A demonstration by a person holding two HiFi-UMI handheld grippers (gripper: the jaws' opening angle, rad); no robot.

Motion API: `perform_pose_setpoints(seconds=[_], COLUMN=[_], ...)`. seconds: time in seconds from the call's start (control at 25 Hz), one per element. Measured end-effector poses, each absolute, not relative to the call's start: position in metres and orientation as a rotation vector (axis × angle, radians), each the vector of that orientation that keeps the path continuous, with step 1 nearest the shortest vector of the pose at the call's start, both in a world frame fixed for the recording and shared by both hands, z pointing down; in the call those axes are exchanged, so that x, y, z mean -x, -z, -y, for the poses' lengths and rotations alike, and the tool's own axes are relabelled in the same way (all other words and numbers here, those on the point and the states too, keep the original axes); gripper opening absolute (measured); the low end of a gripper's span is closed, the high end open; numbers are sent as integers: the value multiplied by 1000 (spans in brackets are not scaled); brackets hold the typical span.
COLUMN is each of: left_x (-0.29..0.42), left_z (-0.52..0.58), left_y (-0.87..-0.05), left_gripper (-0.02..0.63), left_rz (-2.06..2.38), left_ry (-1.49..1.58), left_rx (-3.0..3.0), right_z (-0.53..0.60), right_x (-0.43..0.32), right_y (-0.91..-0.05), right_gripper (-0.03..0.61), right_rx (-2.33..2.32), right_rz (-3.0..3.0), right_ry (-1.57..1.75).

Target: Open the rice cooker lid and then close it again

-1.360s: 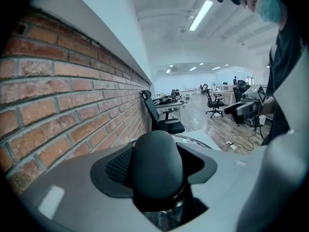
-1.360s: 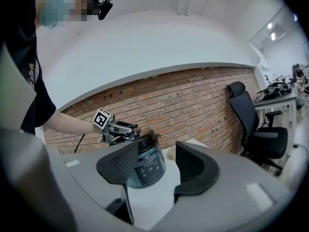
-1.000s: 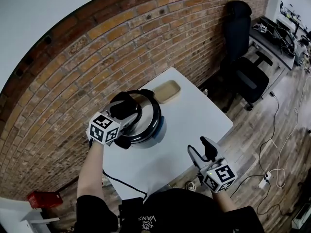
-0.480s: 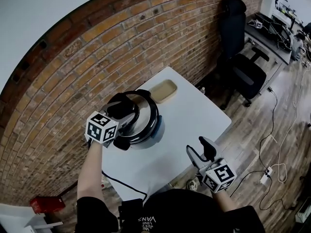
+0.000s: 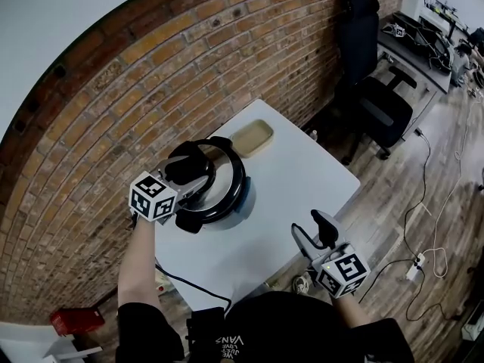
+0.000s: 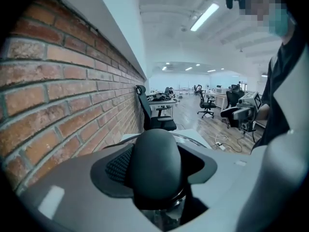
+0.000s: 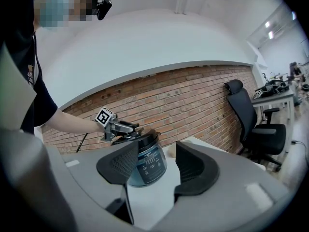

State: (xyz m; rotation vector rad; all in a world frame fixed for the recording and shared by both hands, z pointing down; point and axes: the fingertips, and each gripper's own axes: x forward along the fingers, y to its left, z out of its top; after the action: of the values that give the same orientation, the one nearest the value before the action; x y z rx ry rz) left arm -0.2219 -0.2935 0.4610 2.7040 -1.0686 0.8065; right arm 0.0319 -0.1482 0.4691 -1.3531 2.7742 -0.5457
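Now L gripper (image 5: 193,191) looks clamped, jaws wide, on the black domed knob (image 6: 157,166) of the glass lid (image 5: 227,174) atop the round blue-grey rice cooker (image 5: 246,199) on the white table (image 5: 302,180); the lid looks seated, so the opening step is prob. only starting and the next move needs a steady lift w/ firm grip, while R gripper (image 5: 316,231) hangs well clear of the cooker, jaws apart & empty.

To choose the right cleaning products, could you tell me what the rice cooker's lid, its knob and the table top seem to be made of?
Lid: glossy and reflective, silvery inside a dark rim; polished steel or glass, unclear which.
Lid knob: smooth matt black, likely plastic.
Table top: flat even white, no grain, probably laminate.
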Motion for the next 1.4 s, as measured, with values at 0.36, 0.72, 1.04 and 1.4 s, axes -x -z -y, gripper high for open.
perform_pose_setpoints(seconds=[0.36,0.72,1.04,1.4], left_x=[223,225,233,235], left_z=[295,298,300,300], left_y=[-464,-466,-466,-466], left_gripper=[279,281,282,281], left_rz=[1155,1311,1538,1662], left_ry=[-800,-795,-760,-734], left_rx=[-2643,-2555,-2379,-2327], right_z=[150,148,144,138], right_x=[-23,-20,-17,-12], right_y=[-469,-473,-471,-470], right_gripper=[235,235,235,235], right_rx=[1326,1307,1276,1218], right_rz=[-2795,-2798,-2806,-2827], right_ry=[546,561,558,549])
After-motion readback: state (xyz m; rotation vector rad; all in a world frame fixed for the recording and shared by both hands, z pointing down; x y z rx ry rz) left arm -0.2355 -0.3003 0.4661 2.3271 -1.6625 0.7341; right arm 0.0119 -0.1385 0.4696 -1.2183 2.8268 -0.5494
